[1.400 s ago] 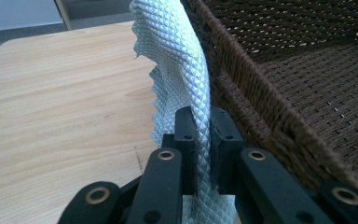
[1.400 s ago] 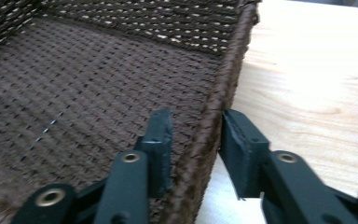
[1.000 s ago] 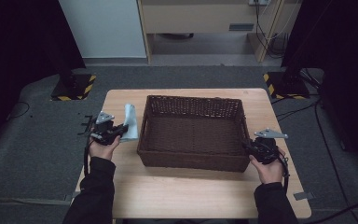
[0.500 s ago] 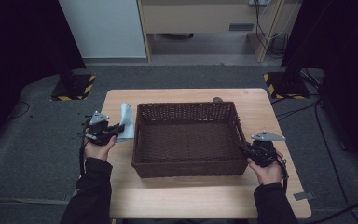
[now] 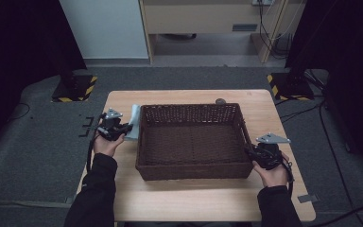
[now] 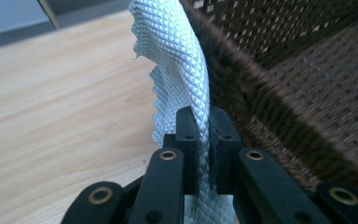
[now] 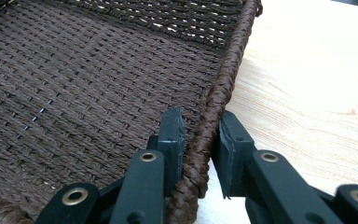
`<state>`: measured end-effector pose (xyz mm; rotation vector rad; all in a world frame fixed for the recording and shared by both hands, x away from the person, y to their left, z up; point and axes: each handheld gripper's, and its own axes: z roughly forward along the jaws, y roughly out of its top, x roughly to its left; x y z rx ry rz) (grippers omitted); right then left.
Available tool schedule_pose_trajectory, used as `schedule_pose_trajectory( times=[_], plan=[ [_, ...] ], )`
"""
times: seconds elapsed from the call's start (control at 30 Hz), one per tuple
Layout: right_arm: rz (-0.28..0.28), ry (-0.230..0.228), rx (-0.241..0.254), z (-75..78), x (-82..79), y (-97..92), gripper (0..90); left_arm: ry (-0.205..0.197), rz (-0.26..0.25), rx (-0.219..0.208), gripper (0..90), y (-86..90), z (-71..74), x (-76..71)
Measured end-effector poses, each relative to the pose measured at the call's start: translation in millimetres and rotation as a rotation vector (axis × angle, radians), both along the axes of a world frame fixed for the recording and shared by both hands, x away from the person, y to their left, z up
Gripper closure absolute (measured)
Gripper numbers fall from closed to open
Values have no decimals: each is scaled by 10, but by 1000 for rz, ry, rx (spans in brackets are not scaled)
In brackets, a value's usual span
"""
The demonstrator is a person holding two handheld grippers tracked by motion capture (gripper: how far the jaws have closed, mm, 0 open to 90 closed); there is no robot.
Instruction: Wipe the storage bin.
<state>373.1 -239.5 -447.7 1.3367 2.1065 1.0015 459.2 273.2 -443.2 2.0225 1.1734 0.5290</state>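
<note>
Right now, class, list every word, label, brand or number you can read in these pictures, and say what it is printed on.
None: no readable text anywhere.
Wicker basket: no label or tag.
Pale quilted cloth: no print.
Wooden table: no markings.
Yellow-and-black hazard stripes on the floor stand bases: a pattern, no words.

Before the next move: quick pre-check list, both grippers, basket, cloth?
1. Left gripper shut on the pale cloth: ok.
2. Right gripper astride the basket rim, one jaw inside, one outside: ok.
3. Right jaws clamped firmly on the rim: cannot tell; a gap shows at the outer jaw.
4. Basket interior empty: ok.
5. Basket fully on the table: ok.
6. Cloth free of the basket wall: cannot tell.
</note>
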Motion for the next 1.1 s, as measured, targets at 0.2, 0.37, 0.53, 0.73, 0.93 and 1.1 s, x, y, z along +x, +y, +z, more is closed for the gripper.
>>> schedule_pose_trajectory(
  times=[0.2, 0.37, 0.53, 0.73, 0.93, 1.1],
  plan=[
    [5, -1, 13, -8, 10, -21, 735, 101, -27, 39, 834, -124, -360, 89],
    [6, -4, 17, -13, 9, -26, 731, 125, -8, 27, 834, -71, -437, 115],
    [7, -6, 19, -13, 16, -29, 727, 43, -18, 2, 835, 8, -130, 55],
    [2, -5, 30, -18, 14, -36, 721, -46, -68, 18, 835, -19, 252, -41],
    [3, -7, 25, -17, 12, -36, 725, 17, -79, 44, 836, -92, 34, 30],
    [2, -8, 28, -18, 2, -43, 726, 122, -72, 33, 836, -123, -398, 81]
  ],
)
